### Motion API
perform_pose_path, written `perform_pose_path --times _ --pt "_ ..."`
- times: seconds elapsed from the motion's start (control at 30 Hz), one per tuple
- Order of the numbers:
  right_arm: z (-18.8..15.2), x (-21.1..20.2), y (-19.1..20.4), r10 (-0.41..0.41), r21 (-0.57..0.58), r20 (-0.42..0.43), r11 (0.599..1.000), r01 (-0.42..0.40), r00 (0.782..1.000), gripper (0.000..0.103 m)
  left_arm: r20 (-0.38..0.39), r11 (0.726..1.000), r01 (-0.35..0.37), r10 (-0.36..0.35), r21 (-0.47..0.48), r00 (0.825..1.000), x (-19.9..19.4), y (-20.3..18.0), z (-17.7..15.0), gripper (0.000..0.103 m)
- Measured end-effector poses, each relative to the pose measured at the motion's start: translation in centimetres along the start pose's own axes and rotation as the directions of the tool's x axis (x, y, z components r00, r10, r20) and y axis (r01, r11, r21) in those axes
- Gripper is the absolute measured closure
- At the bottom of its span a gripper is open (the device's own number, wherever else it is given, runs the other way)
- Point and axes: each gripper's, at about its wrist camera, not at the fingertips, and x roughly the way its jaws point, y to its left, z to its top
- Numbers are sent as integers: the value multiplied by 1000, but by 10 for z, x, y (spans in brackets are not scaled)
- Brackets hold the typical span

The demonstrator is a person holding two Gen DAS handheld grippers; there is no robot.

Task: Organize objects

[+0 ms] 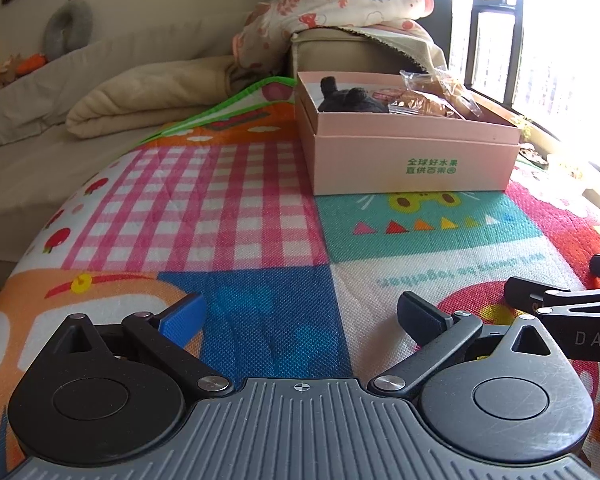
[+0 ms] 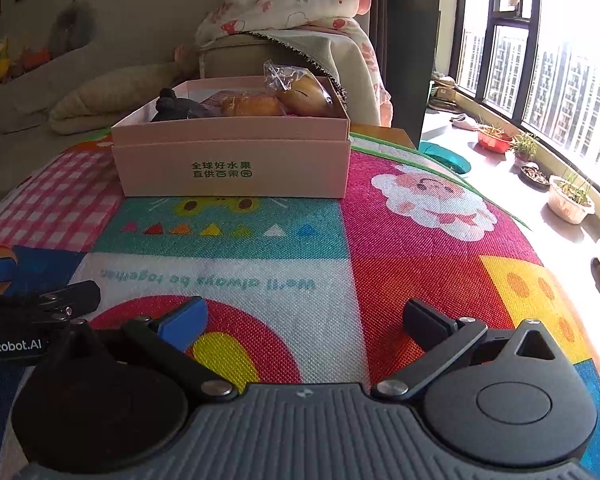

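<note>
A pink cardboard box with green print stands on the colourful play mat; it also shows in the right wrist view. Inside lie a dark plush toy and clear bags of bread, also seen in the right wrist view as the toy and bread. My left gripper is open and empty, low over the mat, well short of the box. My right gripper is open and empty beside it, to its right.
A beige sofa with a folded blanket lies at the left. A floral quilt is draped over an armrest behind the box. Potted plants line the window sill at the right. The mat ends at the right edge.
</note>
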Motion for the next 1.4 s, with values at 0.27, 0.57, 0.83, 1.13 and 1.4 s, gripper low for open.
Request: perform_pose_path --times 0.27,0.57,0.83,1.13,1.4 --pt "0 0 -3 6 8 0 1000 -6 1000 0 -1 1000 2 -2 -2 1000 0 0 0 0" --pt "0 1 -3 5 8 0 1000 -5 1000 0 -1 1000 2 -2 -2 1000 0 0 0 0" --pt "1 1 -3 6 8 0 1000 -6 1000 0 -1 1000 3 -3 -3 1000 0 1 0 0" --pt "1 0 -3 6 8 0 1000 -6 1000 0 -1 1000 3 -3 -3 1000 0 1 0 0" --pt "1 0 -3 6 8 0 1000 -6 1000 0 -1 1000 3 -3 -3 1000 0 1 0 0"
